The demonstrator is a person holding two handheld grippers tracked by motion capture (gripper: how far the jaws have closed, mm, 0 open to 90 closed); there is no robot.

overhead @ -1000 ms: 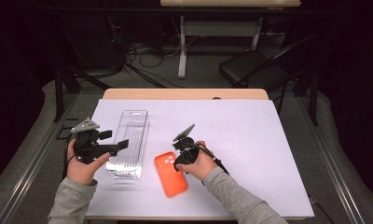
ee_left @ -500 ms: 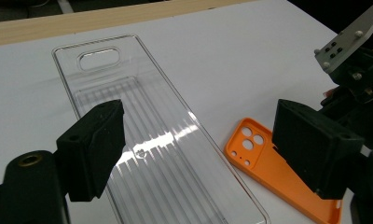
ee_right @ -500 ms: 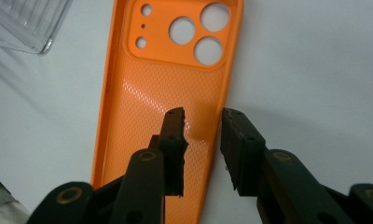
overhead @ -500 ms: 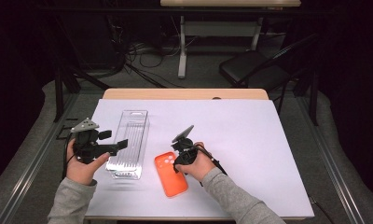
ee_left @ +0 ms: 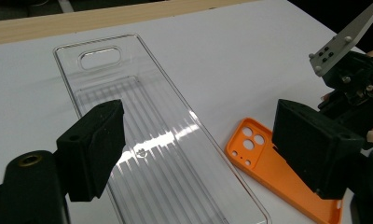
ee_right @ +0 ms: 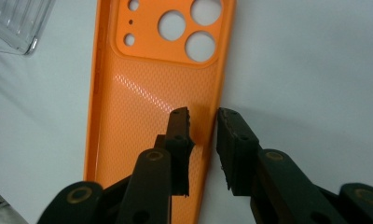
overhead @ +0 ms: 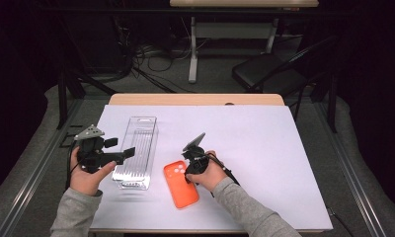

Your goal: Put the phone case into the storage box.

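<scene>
Right claw (ee_right: 203, 116) jaws just closing astride orange case's (ee_right: 147, 107) edge.

Setting: lab or recording studio. Evidence: dark surrounds; white-covered counter (overhead: 264, 148) on a metal frame; loose cables (overhead: 136, 64) on grey carpet; black chair (overhead: 264, 74); second desk (overhead: 235, 4) behind.

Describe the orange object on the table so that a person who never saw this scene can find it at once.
On the white table, look near the front edge, just right of the long clear plastic tray. There a flat orange phone case lies, its side wall between the jaws of the right tongs, which have just been closing. Its bright colour and round camera holes set it apart.
</scene>
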